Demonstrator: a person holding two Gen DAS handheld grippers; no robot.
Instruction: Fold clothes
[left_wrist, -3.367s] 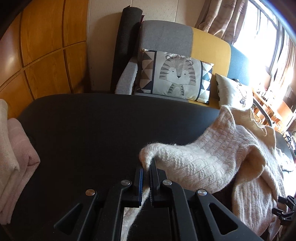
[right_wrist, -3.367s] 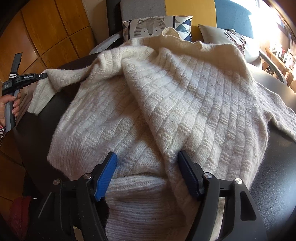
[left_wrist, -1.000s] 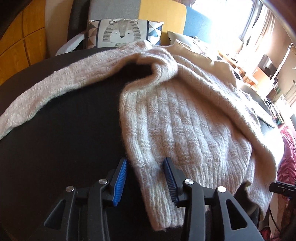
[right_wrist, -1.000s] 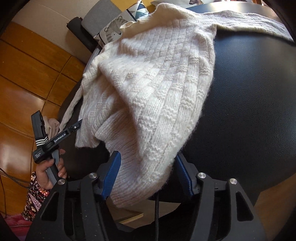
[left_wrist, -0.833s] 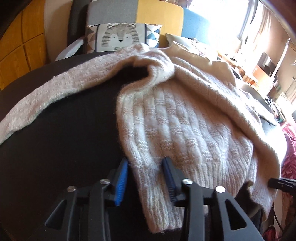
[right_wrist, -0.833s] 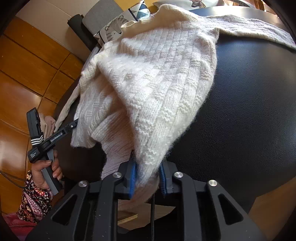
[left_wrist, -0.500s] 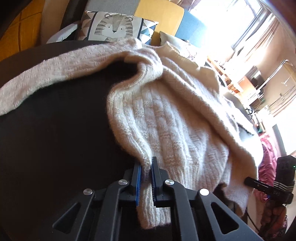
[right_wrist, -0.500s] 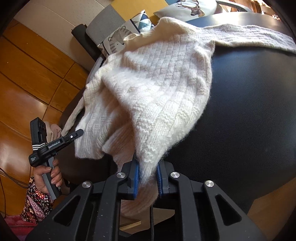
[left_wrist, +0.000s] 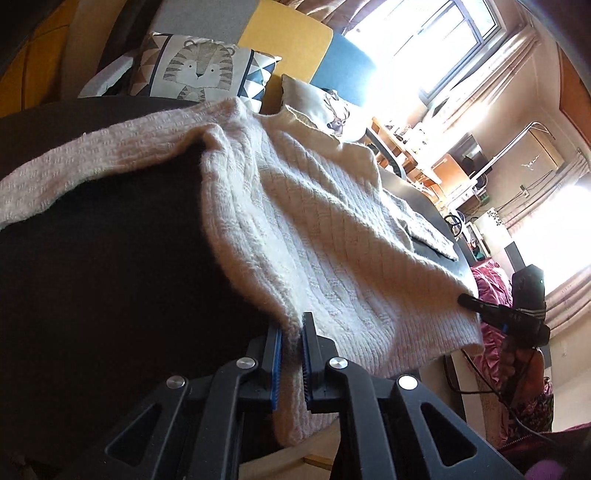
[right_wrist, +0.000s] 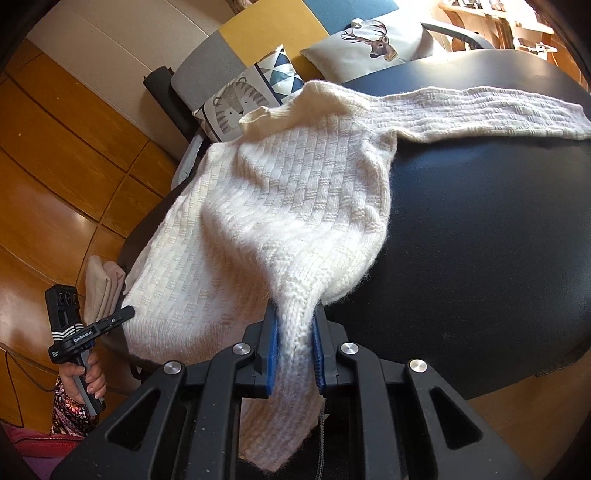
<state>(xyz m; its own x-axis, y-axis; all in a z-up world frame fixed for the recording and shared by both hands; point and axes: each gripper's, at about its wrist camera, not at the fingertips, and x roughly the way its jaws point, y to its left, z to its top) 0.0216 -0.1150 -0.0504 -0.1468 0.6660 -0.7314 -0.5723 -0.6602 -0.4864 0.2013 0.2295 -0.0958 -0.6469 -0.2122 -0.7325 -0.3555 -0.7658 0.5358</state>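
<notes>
A cream knitted sweater (left_wrist: 314, 221) lies spread on a black table (left_wrist: 110, 258), one sleeve stretched out to the left. In the right wrist view the sweater (right_wrist: 288, 199) has its other sleeve stretched to the far right. My left gripper (left_wrist: 291, 332) is shut on the sweater's hem at its near left corner. My right gripper (right_wrist: 294, 325) is shut on the hem at the other corner. Each gripper shows in the other's view: the right one (left_wrist: 476, 302) and the left one (right_wrist: 123, 314), both at the hem.
A sofa with a tiger cushion (left_wrist: 199, 70) and a deer cushion (right_wrist: 373, 40) stands behind the table. Folded beige cloth (right_wrist: 103, 284) lies at the table's left end. Wooden wall panels (right_wrist: 55, 166) are on the left. The table's front edge (right_wrist: 554, 365) is close.
Both grippers closed on the sweater's hem corners and have pulled the hem taut toward the front edge. The body has flattened and the view has swung to the right.
</notes>
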